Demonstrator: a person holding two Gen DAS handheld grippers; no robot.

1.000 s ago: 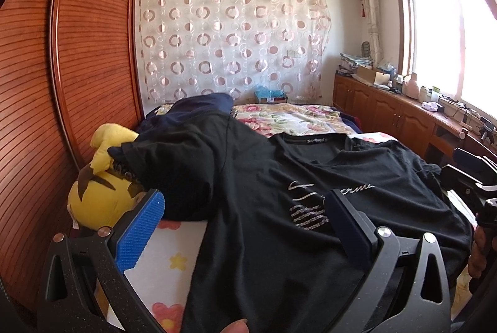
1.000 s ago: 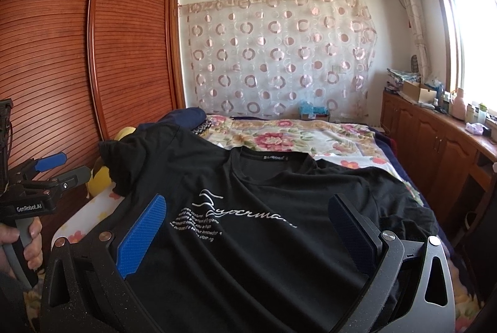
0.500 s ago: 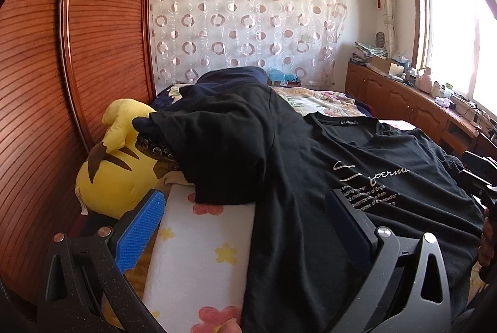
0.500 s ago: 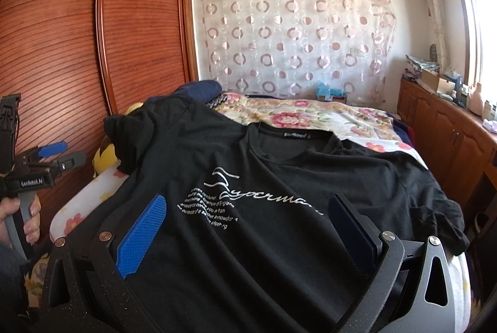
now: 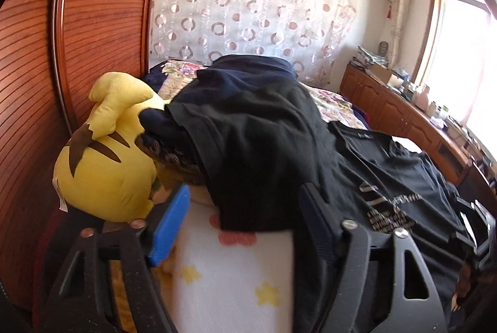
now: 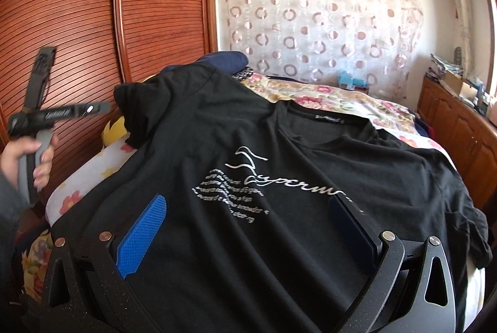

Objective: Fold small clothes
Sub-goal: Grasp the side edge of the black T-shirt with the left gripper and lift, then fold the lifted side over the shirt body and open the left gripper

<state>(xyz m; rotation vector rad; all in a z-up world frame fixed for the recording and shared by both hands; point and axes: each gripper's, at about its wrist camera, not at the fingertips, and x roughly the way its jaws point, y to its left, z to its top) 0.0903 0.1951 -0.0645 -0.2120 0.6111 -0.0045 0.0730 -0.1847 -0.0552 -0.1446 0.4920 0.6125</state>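
Moved: left tool (image 5: pixel 242 227) swung toward the yellow plush (image 5: pixel 105 153), spread wide.
Right tool (image 6: pixel 248 227): spread over black T-shirt (image 6: pixel 279 171).

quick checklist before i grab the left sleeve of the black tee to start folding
1. Left gripper open, nothing held: ok.
2. Right gripper open, over the chest print: ok.
3. Black cotton t-shirt with white script print lying front up: ok.
4. Its left sleeve flat: not ok, draped over a dark clothes pile.
5. Yellow plush toy away from the sleeve: not ok, right beside it.
6. Bottom hem straight: cannot tell.
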